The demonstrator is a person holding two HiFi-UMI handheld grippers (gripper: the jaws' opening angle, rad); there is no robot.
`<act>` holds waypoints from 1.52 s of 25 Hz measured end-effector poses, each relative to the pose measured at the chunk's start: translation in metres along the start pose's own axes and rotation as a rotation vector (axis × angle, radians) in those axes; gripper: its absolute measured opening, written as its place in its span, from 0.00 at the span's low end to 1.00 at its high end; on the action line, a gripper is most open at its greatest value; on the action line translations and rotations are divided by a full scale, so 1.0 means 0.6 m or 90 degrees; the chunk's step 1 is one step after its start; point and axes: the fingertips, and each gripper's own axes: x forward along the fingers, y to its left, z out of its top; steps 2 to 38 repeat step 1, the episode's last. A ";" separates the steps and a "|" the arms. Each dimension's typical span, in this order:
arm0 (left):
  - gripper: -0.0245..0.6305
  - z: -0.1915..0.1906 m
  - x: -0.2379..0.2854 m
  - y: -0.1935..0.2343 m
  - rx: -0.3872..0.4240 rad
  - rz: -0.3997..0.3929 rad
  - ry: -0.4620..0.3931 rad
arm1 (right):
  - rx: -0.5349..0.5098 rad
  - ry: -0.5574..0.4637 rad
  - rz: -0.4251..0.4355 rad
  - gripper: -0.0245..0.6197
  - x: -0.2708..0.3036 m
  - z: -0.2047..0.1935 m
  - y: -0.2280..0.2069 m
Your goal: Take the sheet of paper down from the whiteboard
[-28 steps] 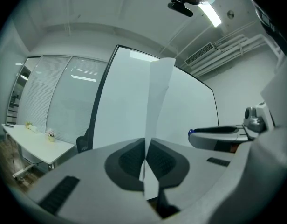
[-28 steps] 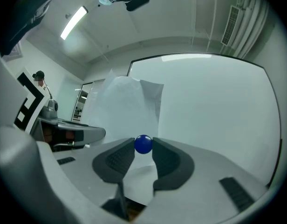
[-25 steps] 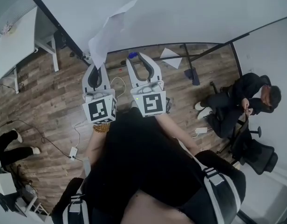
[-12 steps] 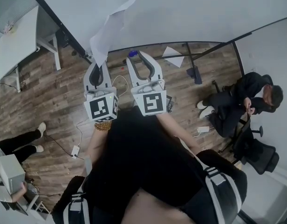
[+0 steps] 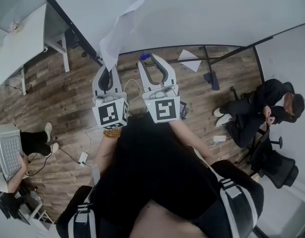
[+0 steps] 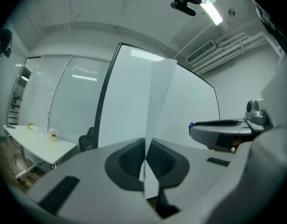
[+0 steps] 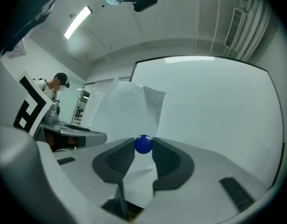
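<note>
Wood floor (image 5: 58, 93) below, whiteboard (image 5: 202, 9) straight ahead. Vs a sec ago almost nothing has changed on the rig: both tools sit where they were, w/ the same grips. Only the bg moves, a person (image 5: 33, 142) at lower left has come in w/ a grey box (image 5: 6, 152). So I judge the take-down basically done and we're just holding.

Left hand-held gripper (image 5: 107, 69) is closed all the way, pinching the bottom edge of the sheet of paper (image 5: 118, 33). It stands up from the jaws, curled, in front of the board; can't tell if its top corner touches. Right hand-held gripper (image 5: 150, 59) is clamped on a small blue ball magnet (image 7: 143, 144) at the tips, jaws only as far apart as the ball. W/ that off, nothing seems to pin the sheet.
</note>
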 end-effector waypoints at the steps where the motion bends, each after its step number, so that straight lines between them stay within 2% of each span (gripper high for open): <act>1: 0.05 0.000 0.001 0.001 0.000 0.001 0.000 | 0.000 -0.001 0.001 0.22 0.002 0.001 0.000; 38: 0.05 0.000 0.001 0.001 0.000 0.001 0.000 | 0.000 -0.001 0.001 0.22 0.002 0.001 0.000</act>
